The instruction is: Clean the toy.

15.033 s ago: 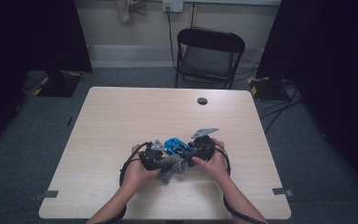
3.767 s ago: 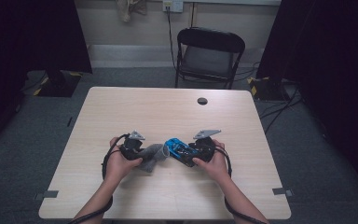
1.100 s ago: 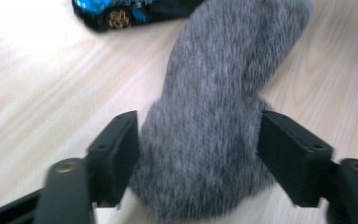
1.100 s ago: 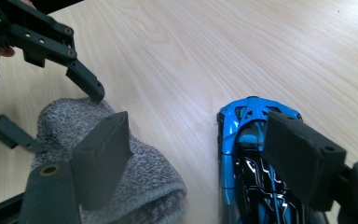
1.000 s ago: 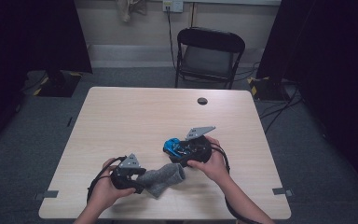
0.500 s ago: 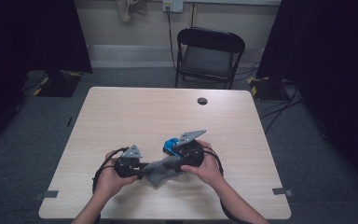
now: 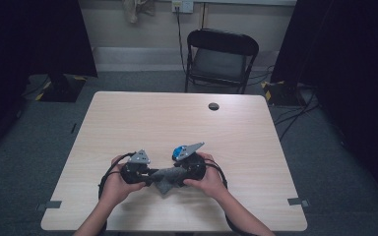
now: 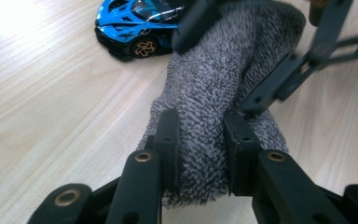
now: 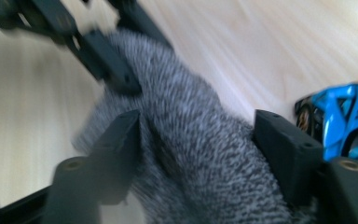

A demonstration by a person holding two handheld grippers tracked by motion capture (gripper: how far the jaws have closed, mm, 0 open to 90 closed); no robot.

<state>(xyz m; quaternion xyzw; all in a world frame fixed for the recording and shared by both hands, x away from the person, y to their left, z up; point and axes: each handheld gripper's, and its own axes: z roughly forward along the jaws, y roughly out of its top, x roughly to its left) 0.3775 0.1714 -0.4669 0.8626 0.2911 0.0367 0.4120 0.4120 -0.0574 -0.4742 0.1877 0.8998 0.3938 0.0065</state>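
A grey fuzzy sock lies on the table near its front edge, stretched between both grippers. My left gripper is shut on one end of the sock, its pads pinching the fabric. My right gripper has just been closing its jaws around the other end. In the right gripper view the sock fills the gap and both pads touch it. A blue toy car stands just beyond the right gripper, also seen as the car and the car.
The light wooden table carries a small black round disc near its far edge. A black folding chair stands behind the table. Dark curtains flank both sides.
The left gripper closed on the sock and shifted slightly inward. The right gripper came down from beside the blue car onto the sock's other end, its jaws narrowing around it.
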